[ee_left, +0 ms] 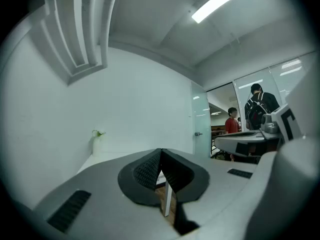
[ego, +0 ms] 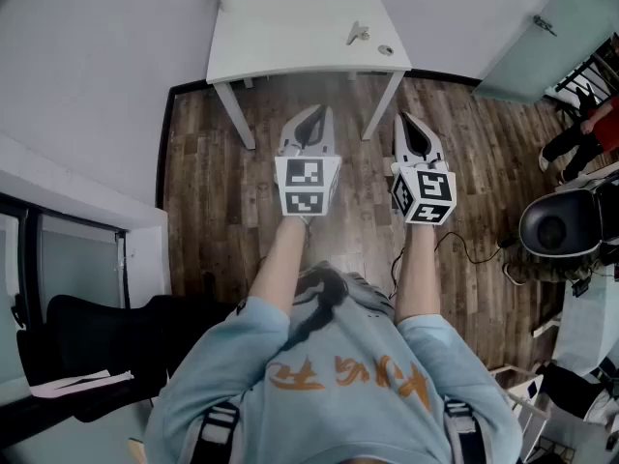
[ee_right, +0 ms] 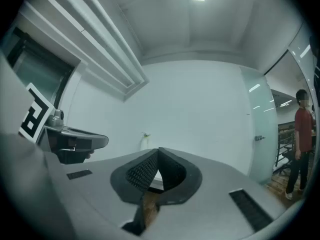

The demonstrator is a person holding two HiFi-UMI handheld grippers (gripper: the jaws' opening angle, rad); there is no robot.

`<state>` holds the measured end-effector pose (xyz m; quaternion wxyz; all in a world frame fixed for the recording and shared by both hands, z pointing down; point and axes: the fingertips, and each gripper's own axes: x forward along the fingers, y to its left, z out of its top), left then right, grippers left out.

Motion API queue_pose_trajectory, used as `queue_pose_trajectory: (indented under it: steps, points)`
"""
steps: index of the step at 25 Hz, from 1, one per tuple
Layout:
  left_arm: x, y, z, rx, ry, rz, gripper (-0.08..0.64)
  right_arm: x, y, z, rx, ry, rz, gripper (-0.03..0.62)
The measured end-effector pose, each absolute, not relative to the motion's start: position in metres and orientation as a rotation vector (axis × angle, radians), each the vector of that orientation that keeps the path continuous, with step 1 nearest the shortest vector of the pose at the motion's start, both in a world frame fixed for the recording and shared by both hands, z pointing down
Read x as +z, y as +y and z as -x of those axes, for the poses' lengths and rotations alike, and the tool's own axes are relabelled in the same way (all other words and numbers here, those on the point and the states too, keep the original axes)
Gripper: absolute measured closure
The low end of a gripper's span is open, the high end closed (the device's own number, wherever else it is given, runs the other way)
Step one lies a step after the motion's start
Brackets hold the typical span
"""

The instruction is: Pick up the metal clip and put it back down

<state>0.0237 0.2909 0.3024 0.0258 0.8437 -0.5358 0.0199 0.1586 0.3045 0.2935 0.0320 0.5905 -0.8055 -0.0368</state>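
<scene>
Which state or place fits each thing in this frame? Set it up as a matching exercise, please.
Things:
1. metal clip
2. left tongs
3. chair
4. floor

States or places:
a. brown wooden planks
b. lying on the white table
c. black, at the person's left
d. shut and empty, short of the table

Pairs: 1-b, 2-d, 3-c, 4-a.

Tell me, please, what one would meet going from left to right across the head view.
From the left: black chair → left gripper → metal clip on the white table → right gripper → person in red at the right edge.
</scene>
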Motion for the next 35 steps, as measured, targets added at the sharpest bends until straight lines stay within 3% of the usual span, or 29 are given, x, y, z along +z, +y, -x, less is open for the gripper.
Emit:
queue_pose_trajectory:
  steps: [22, 35]
  points:
    - [0.340, 0.260, -0.087, 0.147, -1.609, -2.593, 0.537, 0.333, 0.265, -0.203, 0.198, -2.646, -1.690, 0.580]
    - [0.382, 0.085, -0.058, 0.105, -1.643, -2.534, 0.537, 0.366, 0.091, -0.202, 0.193, -2.648, -1.751, 0.580]
